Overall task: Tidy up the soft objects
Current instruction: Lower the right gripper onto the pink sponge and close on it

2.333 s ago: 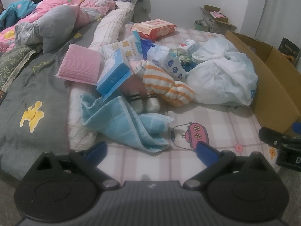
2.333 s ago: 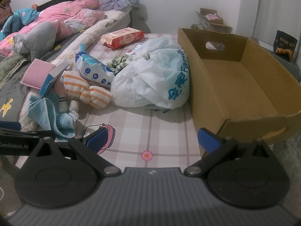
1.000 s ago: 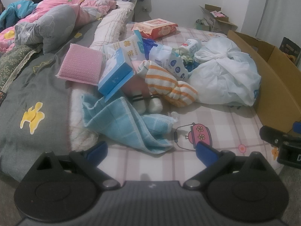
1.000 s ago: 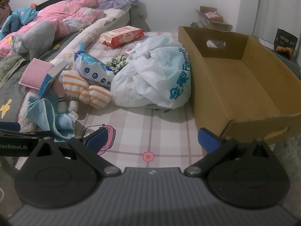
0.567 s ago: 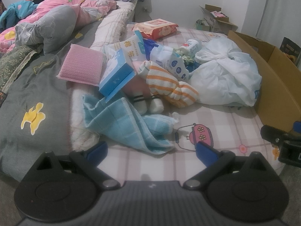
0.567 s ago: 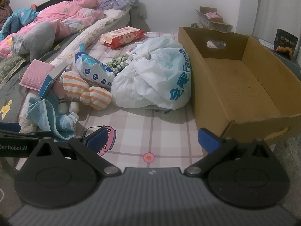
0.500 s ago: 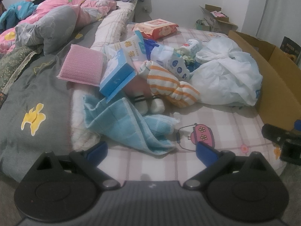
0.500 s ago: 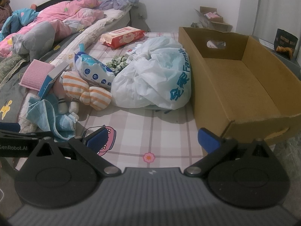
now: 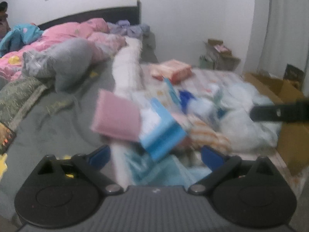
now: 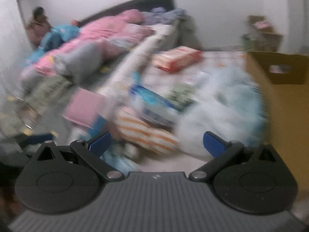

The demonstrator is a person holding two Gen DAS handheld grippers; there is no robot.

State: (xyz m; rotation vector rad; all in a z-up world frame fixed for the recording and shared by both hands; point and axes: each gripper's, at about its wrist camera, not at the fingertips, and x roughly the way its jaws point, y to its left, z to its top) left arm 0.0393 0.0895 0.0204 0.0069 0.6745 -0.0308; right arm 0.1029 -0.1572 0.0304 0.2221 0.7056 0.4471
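Both views are motion-blurred. A heap of soft things lies on the bed: a pink sponge pad [image 9: 117, 116], a blue box [image 9: 160, 133], a light blue towel [image 9: 164, 172], an orange-striped cloth [image 9: 208, 135] and a white plastic bag [image 9: 249, 123]. My left gripper [image 9: 155, 157] is open and empty, low over the towel. My right gripper [image 10: 156, 143] is open and empty, just before the striped cloth [image 10: 146, 133] and the bag [image 10: 222, 121]. Its arm [image 9: 280, 112] shows at the right of the left wrist view.
An open cardboard box [image 10: 280, 89] stands at the bed's right edge. A red-and-white wipes pack [image 10: 177, 58] lies farther back. Pink and grey bedding [image 9: 63, 58] is piled at the left. A small carton [image 9: 220, 56] stands by the far wall.
Both grippers have swept forward and up over the bed toward the heap; the pile now looms closer. The right gripper's arm has risen in the left wrist view. Both stay open.
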